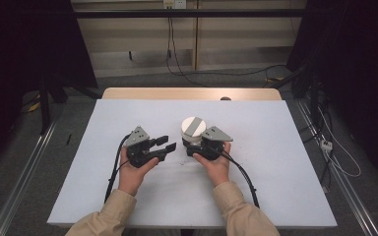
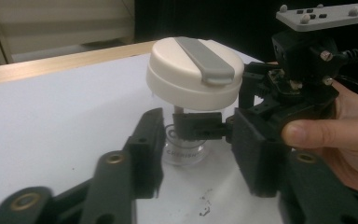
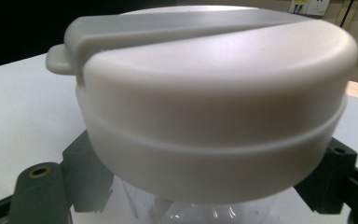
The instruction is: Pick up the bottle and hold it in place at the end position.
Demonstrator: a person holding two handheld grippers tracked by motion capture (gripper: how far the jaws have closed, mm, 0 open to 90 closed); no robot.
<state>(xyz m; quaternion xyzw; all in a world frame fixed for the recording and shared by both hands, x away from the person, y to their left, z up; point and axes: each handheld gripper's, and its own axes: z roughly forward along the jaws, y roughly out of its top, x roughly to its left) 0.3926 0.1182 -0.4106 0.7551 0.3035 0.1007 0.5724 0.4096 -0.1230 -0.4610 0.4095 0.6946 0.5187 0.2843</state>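
Note:
A small clear jar point(image 2: 184, 151) with a wide white lid point(image 1: 193, 126) crossed by a grey strip stands on the white table cover point(image 1: 275, 172). My right gripper point(image 1: 193, 146) is shut on the jar's clear body just under the lid point(image 3: 214, 107); its black fingers point(image 2: 200, 126) clamp the body from both sides. My left gripper point(image 1: 166, 143) lies to the left of the jar and points at it. Its jaws stand apart with nothing pressed between them, and the fingertips point(image 2: 149, 140) stop short of the jar.
The table's wooden back edge point(image 1: 192, 93) lies behind the white cover. Small dark specks point(image 2: 205, 207) mark the cover in front of the jar. Cables point(image 1: 334, 157) trail on the floor to the right, and metal rails run along both sides.

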